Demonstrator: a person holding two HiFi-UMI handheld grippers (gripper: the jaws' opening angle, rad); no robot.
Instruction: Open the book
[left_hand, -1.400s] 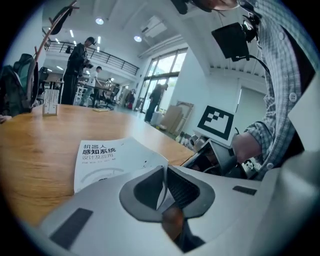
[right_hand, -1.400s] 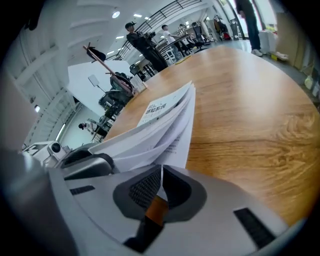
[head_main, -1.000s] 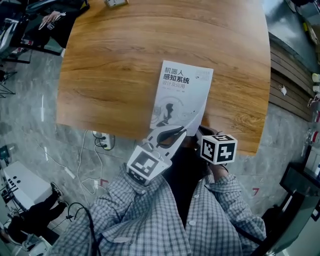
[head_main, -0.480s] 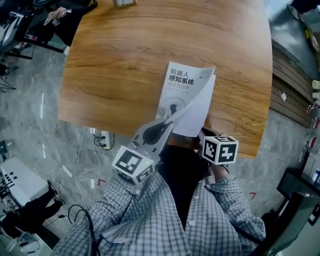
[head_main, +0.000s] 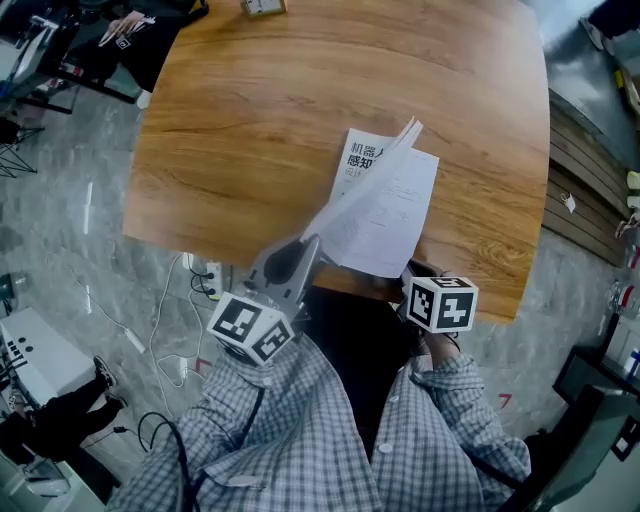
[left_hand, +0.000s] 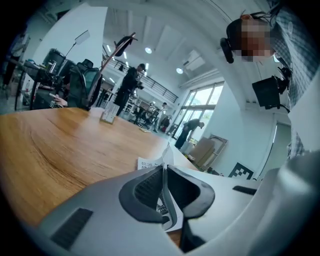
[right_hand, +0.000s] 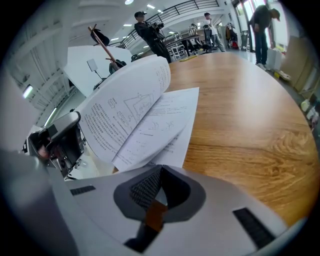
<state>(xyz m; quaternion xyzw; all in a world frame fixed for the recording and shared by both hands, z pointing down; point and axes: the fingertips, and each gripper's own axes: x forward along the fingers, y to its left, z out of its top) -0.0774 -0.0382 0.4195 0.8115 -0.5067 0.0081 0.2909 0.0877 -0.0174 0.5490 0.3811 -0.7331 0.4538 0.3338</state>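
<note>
Warm wood-grain table (head_main: 230, 150) stands on a grey marbled floor (head_main: 60, 230), with loose cables at lower left and people standing in a workshop beyond. Right of centre lies the book (head_main: 395, 230). Its front cover (head_main: 360, 165) is raised in a steep arc by the left gripper (left_hand: 164, 172), whose jaws pinch its free edge. At the book's near edge, the right gripper (right_hand: 160, 172) has its jaws together, with nothing clearly between them. Opening looks about half done; next the cover likely needs carrying leftward and laying flat without creasing.
</note>
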